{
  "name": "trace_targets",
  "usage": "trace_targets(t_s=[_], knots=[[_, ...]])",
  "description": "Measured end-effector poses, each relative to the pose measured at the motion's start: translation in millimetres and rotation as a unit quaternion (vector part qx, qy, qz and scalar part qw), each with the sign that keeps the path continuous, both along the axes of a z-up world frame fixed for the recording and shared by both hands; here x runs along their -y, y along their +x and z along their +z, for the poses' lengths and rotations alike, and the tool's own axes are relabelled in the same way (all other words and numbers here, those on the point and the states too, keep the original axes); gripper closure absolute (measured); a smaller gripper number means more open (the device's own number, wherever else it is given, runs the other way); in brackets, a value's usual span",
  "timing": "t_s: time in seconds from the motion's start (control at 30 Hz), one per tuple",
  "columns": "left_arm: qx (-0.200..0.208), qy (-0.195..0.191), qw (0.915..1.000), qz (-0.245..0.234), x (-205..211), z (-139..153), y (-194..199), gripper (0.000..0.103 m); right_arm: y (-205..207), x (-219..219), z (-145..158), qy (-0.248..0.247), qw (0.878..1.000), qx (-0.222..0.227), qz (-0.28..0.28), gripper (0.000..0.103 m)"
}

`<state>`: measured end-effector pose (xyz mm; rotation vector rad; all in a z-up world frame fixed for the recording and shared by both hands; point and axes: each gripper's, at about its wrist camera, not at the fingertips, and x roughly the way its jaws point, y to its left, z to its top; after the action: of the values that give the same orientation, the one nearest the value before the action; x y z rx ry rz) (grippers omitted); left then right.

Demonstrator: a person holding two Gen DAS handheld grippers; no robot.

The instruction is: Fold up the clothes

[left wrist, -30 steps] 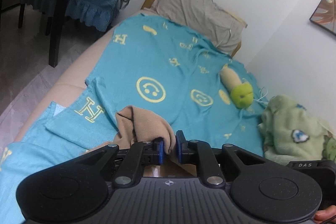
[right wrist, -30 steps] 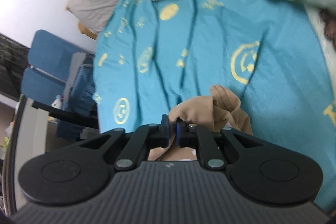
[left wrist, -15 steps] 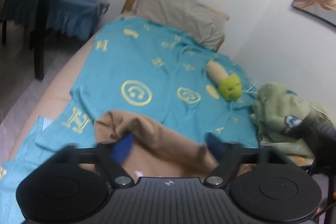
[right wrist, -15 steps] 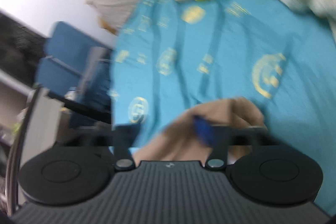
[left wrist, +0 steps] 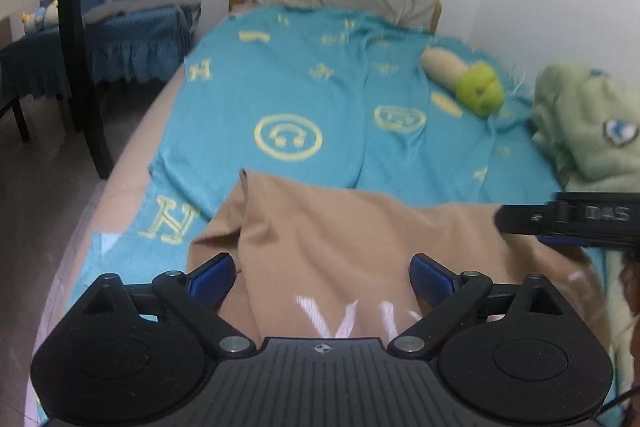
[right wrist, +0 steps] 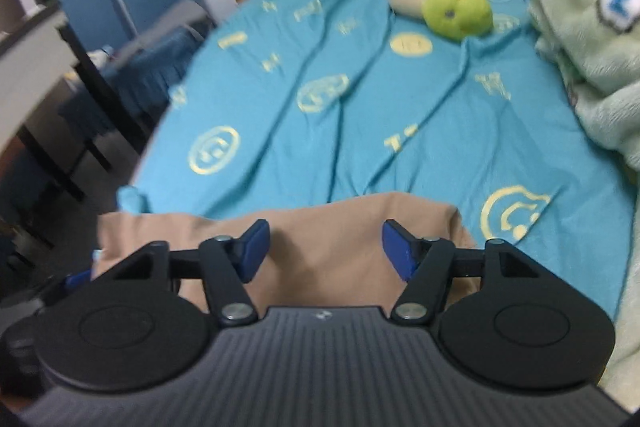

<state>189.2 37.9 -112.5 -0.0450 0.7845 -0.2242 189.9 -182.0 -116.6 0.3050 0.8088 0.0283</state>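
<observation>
The right gripper [left wrist: 572, 223], seen from the left wrist camera, bears the raised lettering "DAS". The blue bedspread [left wrist: 320, 99] carries yellow "H" letters. White lettering on the tan garment [left wrist: 360, 251] is partly hidden and unreadable.

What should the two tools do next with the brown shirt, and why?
Probably lower the left tool to pinch the tan shirt's near-left edge. Both it and the right tool are open, holding nothing, and the shirt lies spread on the blue blanket, unfolded.
</observation>
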Motion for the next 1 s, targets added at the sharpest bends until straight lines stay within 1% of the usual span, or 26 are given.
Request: trace_targets(t_s=[0.03, 0.07, 0.13, 0.2, 0.27, 0.37, 0.43, 0.5, 0.57, 0.6, 0.67, 0.73, 0.8, 0.87, 0.93, 1.0], knots=[[-0.001, 0.004, 1.0, 0.0, 0, -2, 1, 0.008, 4, -3, -6, -0.01, 1.0, -0.008, 0.002, 0.045], [-0.002, 0.009, 1.0, -0.001, 0, -4, 1, 0.008, 7, -6, -12, -0.02, 1.0, -0.015, 0.004, 0.045], [0.002, 0.016, 0.9999, -0.001, 1, -3, -1, 0.008, 5, -9, -16, -0.032, 0.999, -0.017, 0.009, 0.045], [0.012, 0.021, 0.9997, -0.001, 3, 4, -9, 0.008, -1, -8, -11, -0.034, 0.999, -0.01, 0.007, 0.045], [0.024, 0.021, 0.9995, 0.0, 3, 13, -19, 0.008, -11, -6, -1, -0.027, 1.0, 0.001, -0.001, 0.044], [0.033, 0.007, 0.9994, -0.001, 2, 26, -44, 0.008, -33, -4, 15, -0.013, 1.0, 0.019, -0.011, 0.044], [0.027, 0.007, 0.9996, -0.001, 4, 29, -61, 0.008, -50, -6, 21, -0.005, 1.0, 0.024, -0.009, 0.044], [0.02, 0.013, 0.9997, -0.003, 7, 29, -75, 0.008, -63, -10, 22, -0.018, 1.0, 0.02, -0.004, 0.044], [0.011, 0.033, 0.9994, -0.005, 14, 25, -81, 0.008, -70, -15, 16, -0.04, 0.999, 0.004, -0.007, 0.044], [0.004, 0.043, 0.999, -0.004, 16, 22, -80, 0.008, -70, -16, 10, -0.042, 0.999, -0.007, -0.007, 0.044], [-0.014, 0.046, 0.9988, 0.001, 17, 15, -74, 0.008, -68, -17, -1, -0.047, 0.999, -0.027, -0.003, 0.045], [-0.026, 0.027, 0.9991, 0.018, 11, 12, -71, 0.01, -64, -17, -9, -0.049, 0.998, -0.039, 0.001, 0.045], [-0.027, 0.007, 0.9992, 0.028, 5, 17, -75, 0.013, -64, -16, -9, -0.042, 0.998, -0.04, -0.002, 0.044], [-0.034, -0.027, 0.9984, 0.036, -2, 24, -83, 0.013, -65, -16, -9, -0.041, 0.998, -0.039, -0.002, 0.044], [-0.049, -0.075, 0.995, 0.045, -11, 31, -93, 0.013, -66, -15, -9, -0.04, 0.999, -0.037, -0.002, 0.045], [-0.065, -0.137, 0.9869, 0.055, -22, 36, -108, 0.011, -66, -14, -9, -0.036, 0.999, -0.037, -0.004, 0.044]])
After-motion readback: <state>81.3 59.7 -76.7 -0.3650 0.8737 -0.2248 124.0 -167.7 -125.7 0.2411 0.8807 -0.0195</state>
